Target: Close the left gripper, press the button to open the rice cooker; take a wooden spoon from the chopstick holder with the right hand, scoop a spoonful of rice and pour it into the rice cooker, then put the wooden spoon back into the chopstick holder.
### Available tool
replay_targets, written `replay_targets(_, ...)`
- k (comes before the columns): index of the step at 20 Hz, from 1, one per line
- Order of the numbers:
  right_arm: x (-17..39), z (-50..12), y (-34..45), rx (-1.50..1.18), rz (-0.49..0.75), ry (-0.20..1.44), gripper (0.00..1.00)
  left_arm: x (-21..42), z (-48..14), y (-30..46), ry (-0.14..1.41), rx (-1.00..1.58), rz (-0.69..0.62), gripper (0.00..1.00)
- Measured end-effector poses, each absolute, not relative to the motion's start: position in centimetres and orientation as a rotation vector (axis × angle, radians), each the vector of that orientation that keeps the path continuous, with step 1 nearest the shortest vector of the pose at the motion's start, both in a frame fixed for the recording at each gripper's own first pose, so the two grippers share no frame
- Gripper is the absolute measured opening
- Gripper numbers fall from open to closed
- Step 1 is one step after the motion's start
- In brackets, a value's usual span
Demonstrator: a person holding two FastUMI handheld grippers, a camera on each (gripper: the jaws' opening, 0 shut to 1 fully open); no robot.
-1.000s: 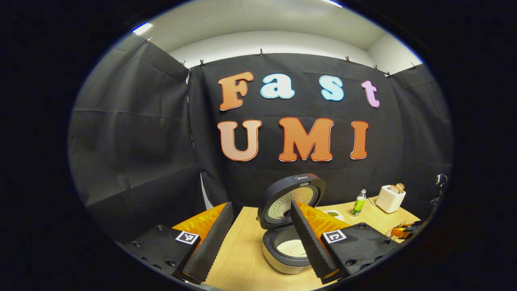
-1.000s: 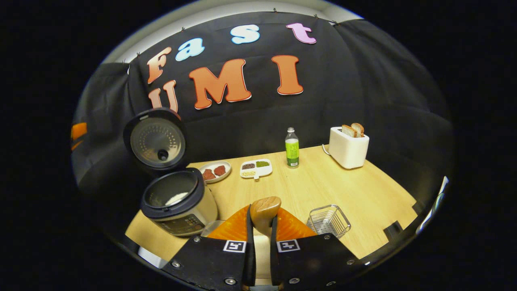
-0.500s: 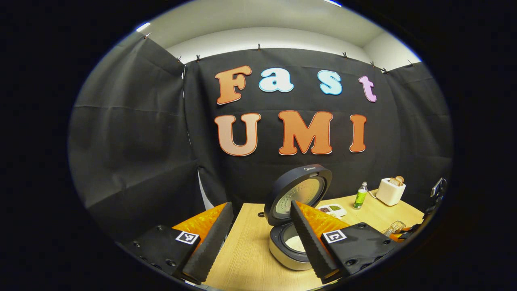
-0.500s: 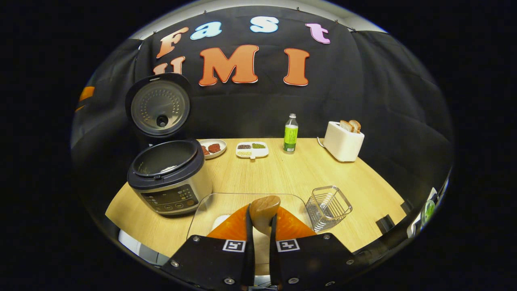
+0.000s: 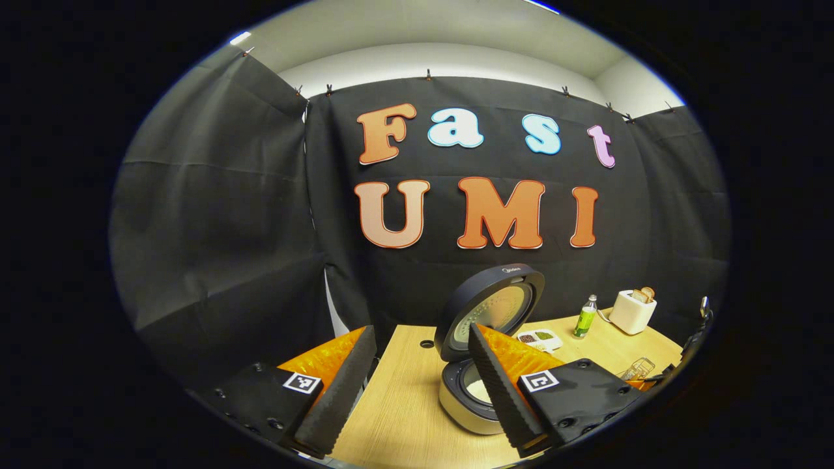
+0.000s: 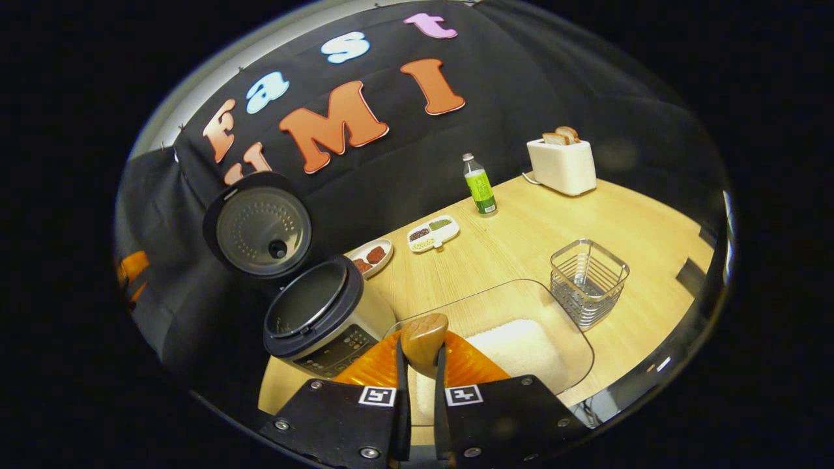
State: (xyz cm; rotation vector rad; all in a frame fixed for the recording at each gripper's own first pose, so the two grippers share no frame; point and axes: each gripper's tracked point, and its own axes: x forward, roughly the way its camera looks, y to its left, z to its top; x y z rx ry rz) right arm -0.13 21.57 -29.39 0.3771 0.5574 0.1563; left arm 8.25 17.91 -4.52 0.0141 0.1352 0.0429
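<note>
The pale wood desk (image 6: pixel 521 247) fills a black-curtained booth. The right claw (image 6: pixel 417 391) pinches the wooden spoon (image 6: pixel 423 339) above the clear rice tray (image 6: pixel 573 339). The lid-up rice cooker (image 6: pixel 319 319) sits at ten o'clock, the wire chopstick holder (image 6: pixel 588 281), seemingly empty, at two. The left claw (image 5: pixel 417 384) is spread.

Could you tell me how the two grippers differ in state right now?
The left gripper is open, its fingers wide apart with nothing between them; the right gripper is shut on the wooden spoon. The left points toward the open rice cooker; the right tilts over the glass rice tray.
</note>
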Motion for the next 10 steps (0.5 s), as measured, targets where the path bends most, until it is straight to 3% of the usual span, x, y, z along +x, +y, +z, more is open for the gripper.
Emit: replay_targets(10, 1.5, -30.1, 20.2, 0.824, 0.130, 0.600, 0.13, 8.7, -5.4, 16.7, 0.160, 0.016, 0.038, 0.92)
